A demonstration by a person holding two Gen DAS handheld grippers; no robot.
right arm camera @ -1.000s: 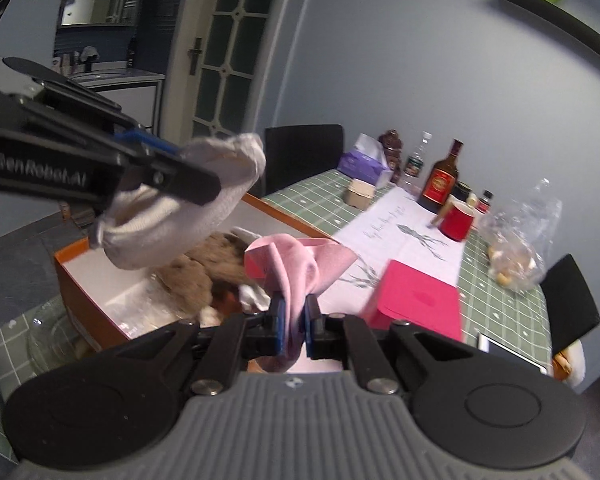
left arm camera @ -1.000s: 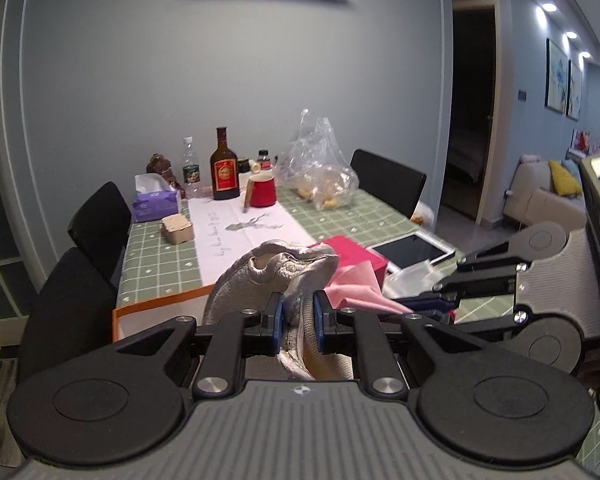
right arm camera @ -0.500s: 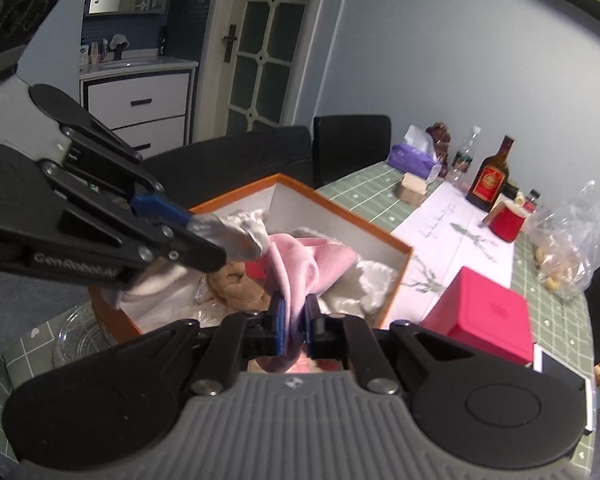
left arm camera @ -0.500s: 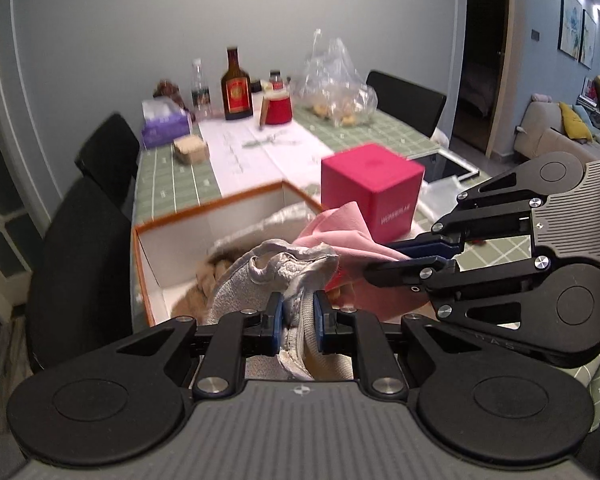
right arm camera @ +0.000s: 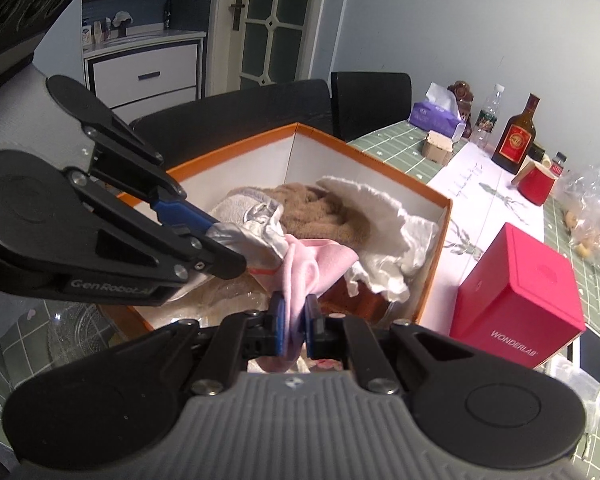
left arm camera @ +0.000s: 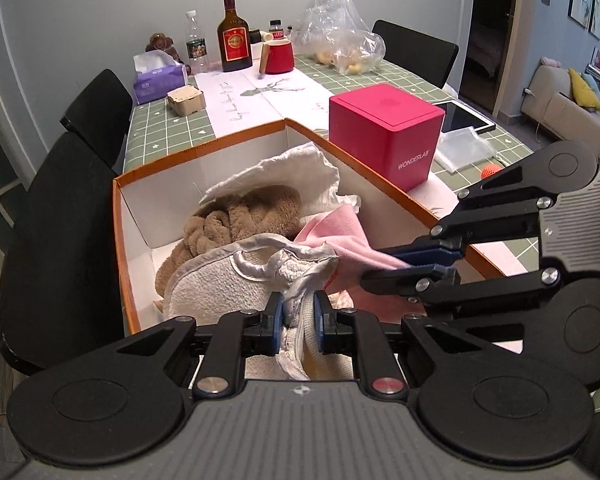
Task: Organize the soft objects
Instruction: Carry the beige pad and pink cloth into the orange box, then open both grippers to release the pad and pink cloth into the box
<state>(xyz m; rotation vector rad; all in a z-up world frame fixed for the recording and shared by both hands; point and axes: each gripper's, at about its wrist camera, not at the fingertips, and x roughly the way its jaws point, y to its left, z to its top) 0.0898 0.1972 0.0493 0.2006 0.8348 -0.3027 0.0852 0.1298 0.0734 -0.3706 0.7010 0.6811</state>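
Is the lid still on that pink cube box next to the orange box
Yes, the pink cube box shows a closed, flat lid with its seam line running just under the top, standing on the table beside the orange box.

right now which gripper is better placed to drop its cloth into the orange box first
Left, narrowly. The left gripper holds the white cloth right over the orange box, above the brown towel. The right gripper pinches the pink cloth nearer the rim.
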